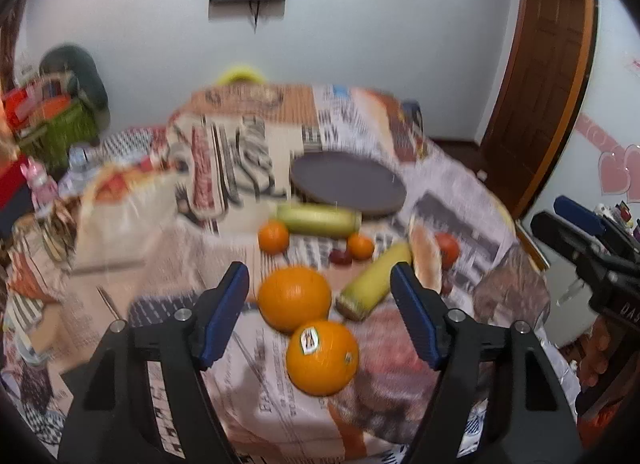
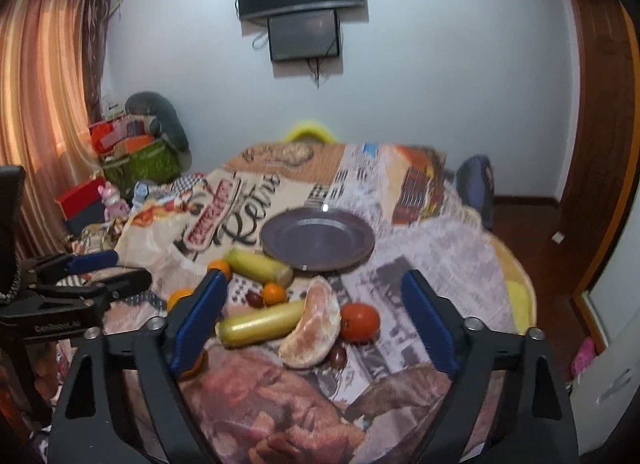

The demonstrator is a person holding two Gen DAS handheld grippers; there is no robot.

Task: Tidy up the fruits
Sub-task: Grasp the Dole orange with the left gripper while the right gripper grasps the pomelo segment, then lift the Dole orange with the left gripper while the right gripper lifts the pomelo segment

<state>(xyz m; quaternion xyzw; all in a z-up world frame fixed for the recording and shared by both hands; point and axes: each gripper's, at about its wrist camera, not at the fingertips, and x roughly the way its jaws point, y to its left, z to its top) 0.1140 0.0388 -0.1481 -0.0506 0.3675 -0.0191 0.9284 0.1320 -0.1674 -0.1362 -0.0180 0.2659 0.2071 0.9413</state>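
Fruits lie on a table under a newsprint cloth (image 1: 280, 404). My left gripper (image 1: 320, 300) is open above two big oranges: one (image 1: 294, 298) lies between its fingers and a stickered one (image 1: 322, 358) lies nearer. Behind are two small oranges (image 1: 273, 236), (image 1: 360, 246), two yellow-green corn cobs (image 1: 318, 219), (image 1: 376, 284) and a dark purple plate (image 1: 348, 183). My right gripper (image 2: 316, 316) is open over a pomelo segment (image 2: 314, 324), a corn cob (image 2: 260, 324) and a red tomato (image 2: 360, 322). The plate (image 2: 318, 240) is empty.
Small dark red fruits (image 2: 338, 356), (image 2: 254, 298) lie among the others. The left gripper shows at the left in the right wrist view (image 2: 100, 268). Boxes and a green bag (image 2: 140, 159) stand at the far left. A wooden door (image 1: 536, 103) is on the right.
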